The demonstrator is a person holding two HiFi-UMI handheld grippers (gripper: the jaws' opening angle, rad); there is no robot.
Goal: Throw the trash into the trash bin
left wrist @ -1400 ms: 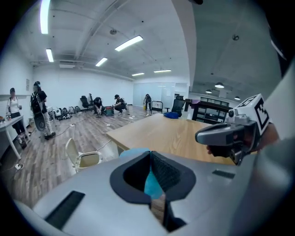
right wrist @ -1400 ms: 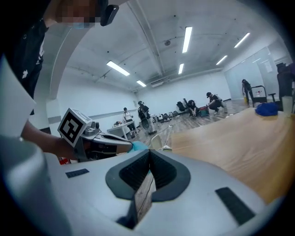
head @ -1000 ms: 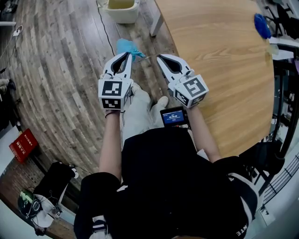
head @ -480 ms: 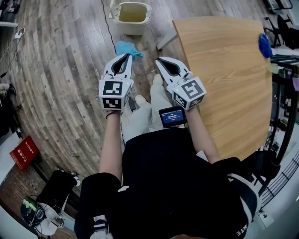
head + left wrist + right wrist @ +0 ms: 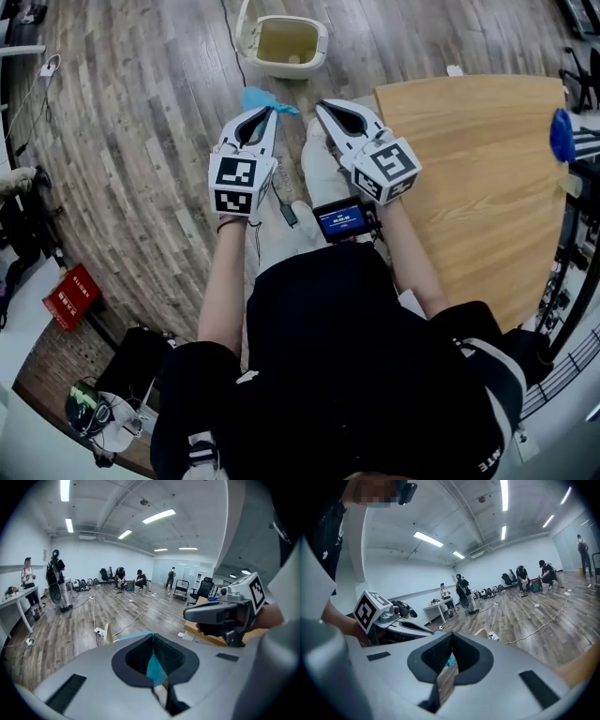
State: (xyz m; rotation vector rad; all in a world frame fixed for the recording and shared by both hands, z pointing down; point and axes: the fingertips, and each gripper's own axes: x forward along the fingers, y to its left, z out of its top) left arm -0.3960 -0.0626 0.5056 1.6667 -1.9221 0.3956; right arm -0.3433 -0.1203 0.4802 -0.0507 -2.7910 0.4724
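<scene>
Left tongs [image 5: 271, 111], trash [image 5: 255, 97] near bin [image 5: 323, 43], cable [image 5: 228, 19]

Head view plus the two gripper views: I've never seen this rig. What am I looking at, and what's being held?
There is no robot arm here: a person holds a two-jaw tool in each hand. The head view looks down from the person's head. Each gripper view looks along that tool's own jaws. The left gripper has its jaws shut on a piece of blue trash. The right gripper is shut with nothing in it. Ahead on the wooden floor stands the trash bin, and a wooden table is at the right.
</scene>
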